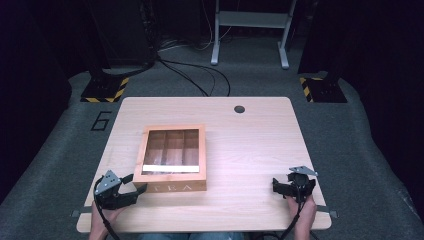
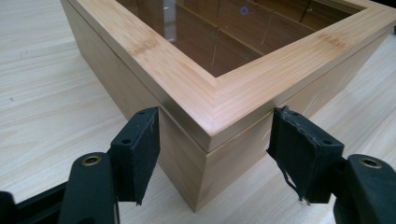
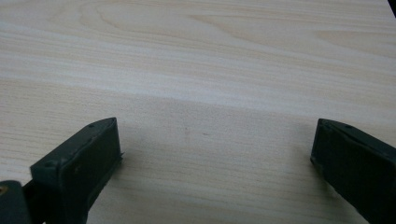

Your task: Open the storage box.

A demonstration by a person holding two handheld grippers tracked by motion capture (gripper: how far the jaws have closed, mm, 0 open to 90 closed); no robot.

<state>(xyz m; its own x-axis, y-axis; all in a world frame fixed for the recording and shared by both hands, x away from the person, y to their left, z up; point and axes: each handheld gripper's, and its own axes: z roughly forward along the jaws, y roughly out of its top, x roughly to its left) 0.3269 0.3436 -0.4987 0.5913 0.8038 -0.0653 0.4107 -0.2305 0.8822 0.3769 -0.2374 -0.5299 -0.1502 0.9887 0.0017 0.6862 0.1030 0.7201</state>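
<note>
On my left I see the left gripper with its jaws spread, one on each side of the near left corner of the square bamboo tea box with glass lid, which sits on the light wooden table. On my right the right gripper is spread too, over bare table
</note>
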